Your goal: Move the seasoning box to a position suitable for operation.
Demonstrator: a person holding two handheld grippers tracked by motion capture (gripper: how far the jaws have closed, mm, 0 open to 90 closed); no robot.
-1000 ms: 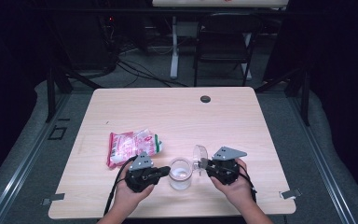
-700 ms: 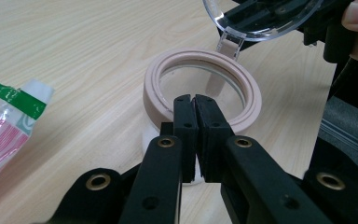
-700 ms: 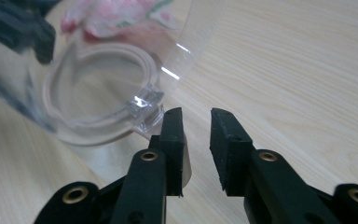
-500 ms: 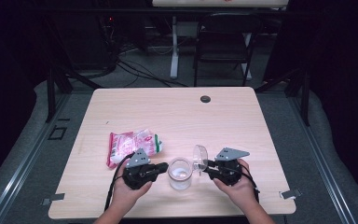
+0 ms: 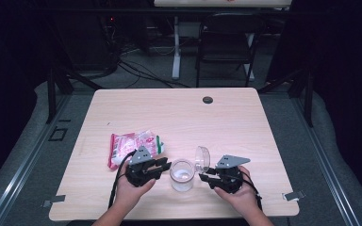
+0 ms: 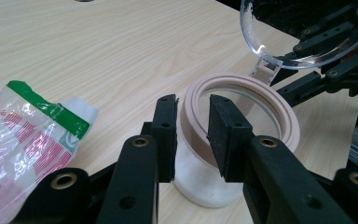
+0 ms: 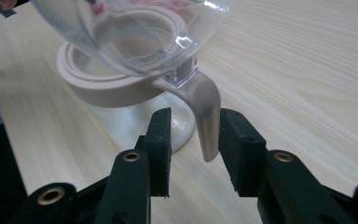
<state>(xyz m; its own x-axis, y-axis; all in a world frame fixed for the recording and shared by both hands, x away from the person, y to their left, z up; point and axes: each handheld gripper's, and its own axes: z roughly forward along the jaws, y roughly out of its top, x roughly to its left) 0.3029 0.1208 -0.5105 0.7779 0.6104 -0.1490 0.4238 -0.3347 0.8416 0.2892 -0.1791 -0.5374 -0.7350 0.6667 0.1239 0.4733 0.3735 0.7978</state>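
A clear jar [image 5: 181, 175] with a pink rim [image 6: 261, 88] stands near the table's front edge. Its clear hinged lid [image 5: 201, 157] is tipped up and open. My left gripper [image 5: 164, 165] sits at the jar's left, and its jaws have just been opening. They straddle the rim's near wall [image 6: 193, 126] with a slight gap on each side. My right gripper [image 5: 202, 175] is at the jar's right, its jaws also just opening. The pink tab [image 7: 207, 116] under the lid hinge hangs loose between them [image 7: 193, 140].
A red, white and green snack bag [image 5: 134, 143] lies on the wooden table [image 5: 245, 127] just behind my left gripper. A black grommet [image 5: 208, 100] sits near the far edge. A folding chair [image 5: 226, 47] and cables are on the floor beyond.
Both hands have stayed where they were beside the jar. The jaws of each gripper stand a little wider than before. Jar, lid and bag have not moved.
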